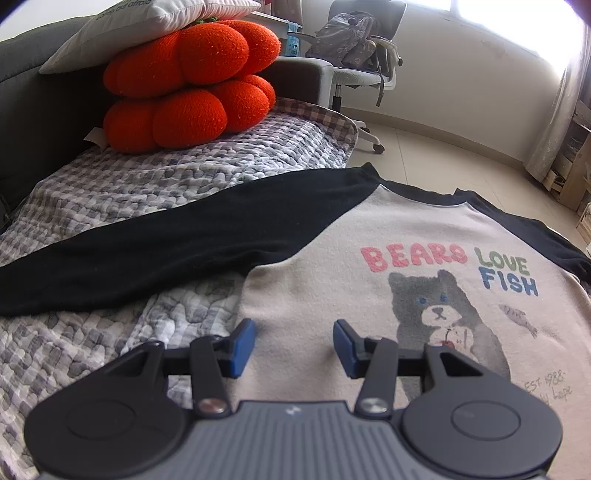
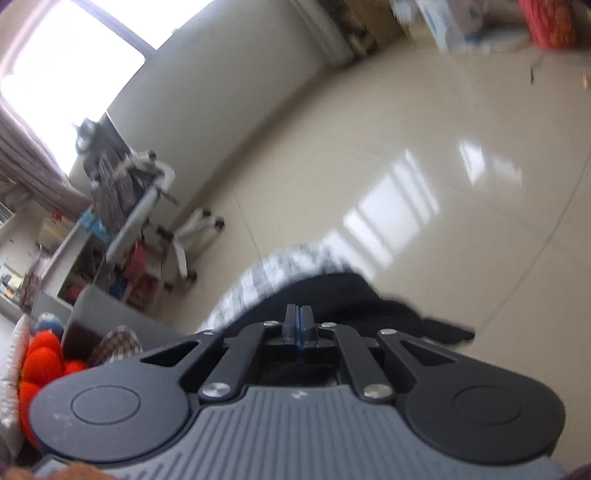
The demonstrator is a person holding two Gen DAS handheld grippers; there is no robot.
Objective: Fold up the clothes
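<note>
Lying flat on a quilted blanket [image 1: 155, 192], soft shirt [image 1: 306, 295]; left gripper [image 1: 294, 343] half-open, empty; right gripper [image 2: 299, 325] closed above dark sleeve [image 2: 332, 295]; whether it pinches cloth is unclear.

Left wrist view sits low and close over the shirt [image 1: 369, 258] on the quilt [image 1: 184, 177], looking down and forward past its fingers toward the office chair [image 1: 360, 48] by the wall. Right wrist view is tilted and blurred, near the quilt's edge [image 2: 280, 269], facing out over the floor [image 2: 406, 147], chair [image 2: 147, 206] left of centre. Shared: chair, window [image 1: 509, 14] wall, orange cushions [image 1: 192, 81], quilt, black sleeve [image 2: 332, 291].
</note>
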